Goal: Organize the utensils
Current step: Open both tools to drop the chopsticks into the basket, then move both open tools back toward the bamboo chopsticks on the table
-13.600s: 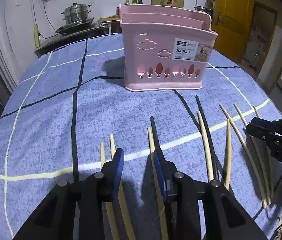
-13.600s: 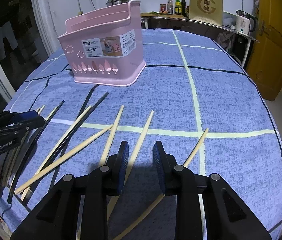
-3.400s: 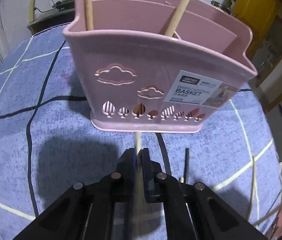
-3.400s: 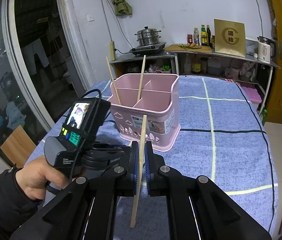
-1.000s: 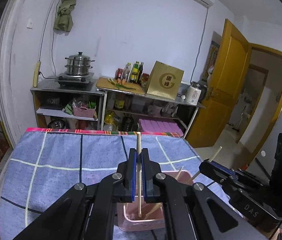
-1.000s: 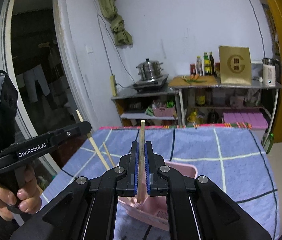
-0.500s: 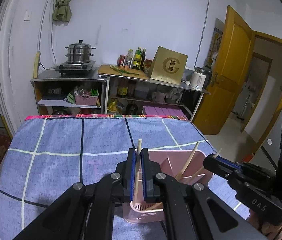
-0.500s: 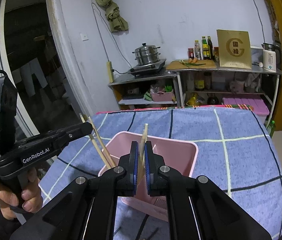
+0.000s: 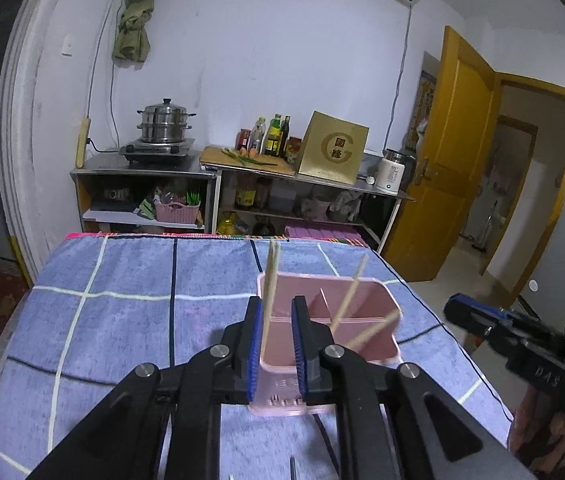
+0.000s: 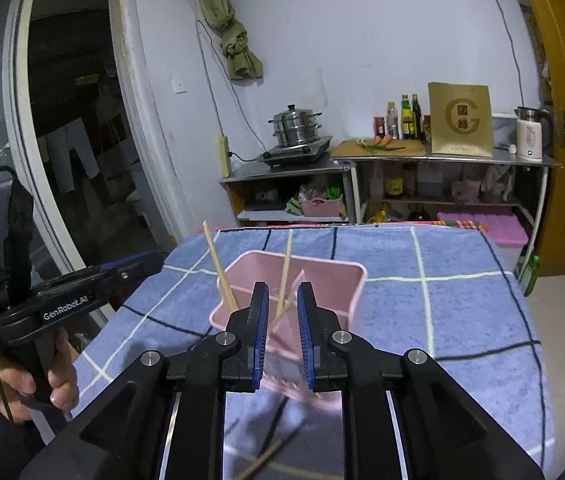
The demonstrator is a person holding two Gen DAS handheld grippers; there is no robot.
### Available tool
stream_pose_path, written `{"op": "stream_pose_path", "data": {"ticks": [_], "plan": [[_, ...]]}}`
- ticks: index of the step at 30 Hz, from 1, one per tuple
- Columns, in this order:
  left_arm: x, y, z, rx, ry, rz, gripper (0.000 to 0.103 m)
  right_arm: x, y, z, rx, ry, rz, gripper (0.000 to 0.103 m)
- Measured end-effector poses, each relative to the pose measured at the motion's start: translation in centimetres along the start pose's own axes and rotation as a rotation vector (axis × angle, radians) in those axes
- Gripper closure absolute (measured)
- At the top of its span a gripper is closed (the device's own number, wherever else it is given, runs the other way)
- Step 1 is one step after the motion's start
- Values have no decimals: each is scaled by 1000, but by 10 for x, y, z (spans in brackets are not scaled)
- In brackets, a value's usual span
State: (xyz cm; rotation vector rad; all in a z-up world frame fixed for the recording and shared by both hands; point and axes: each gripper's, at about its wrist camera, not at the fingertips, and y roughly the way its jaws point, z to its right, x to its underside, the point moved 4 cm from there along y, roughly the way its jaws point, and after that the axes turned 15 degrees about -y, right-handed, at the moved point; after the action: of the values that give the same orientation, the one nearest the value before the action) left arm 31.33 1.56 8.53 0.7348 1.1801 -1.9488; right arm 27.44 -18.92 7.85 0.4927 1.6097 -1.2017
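The left gripper (image 9: 276,338) and the right gripper (image 10: 282,334) both hovered with jaws spread over the pink basket (image 9: 366,344) on the table, four chopsticks standing inside it, while a few chopsticks (image 10: 262,458) lay waiting on the blue cloth (image 10: 462,320).

Half a second ago both grippers were clamped on a chopstick each; now the left gripper (image 9: 276,334) has spread its fingers, and its chopstick (image 9: 268,280) stands free between them, leaning in the near left compartment of the pink basket (image 9: 378,292). The right gripper (image 10: 283,330) has parted too, its chopstick (image 10: 284,280) dropped in among the others. Thirteen seconds back the basket held nothing and all the sticks lay spread across the bench (image 9: 122,292).
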Motion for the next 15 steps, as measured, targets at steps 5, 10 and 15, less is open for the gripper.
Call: {"op": "stream_pose_path", "data": {"ticks": [5,10,15], "plan": [[31,-27,1,11,15,-6,89,23,-34,-2,-6,19,7,87],[62,-51,1,38,10,-19,89,50,-59,-5,28,10,-12,87],[90,-74,0,30,30,-16,89,71,-76,-7,40,18,-29,87]]}}
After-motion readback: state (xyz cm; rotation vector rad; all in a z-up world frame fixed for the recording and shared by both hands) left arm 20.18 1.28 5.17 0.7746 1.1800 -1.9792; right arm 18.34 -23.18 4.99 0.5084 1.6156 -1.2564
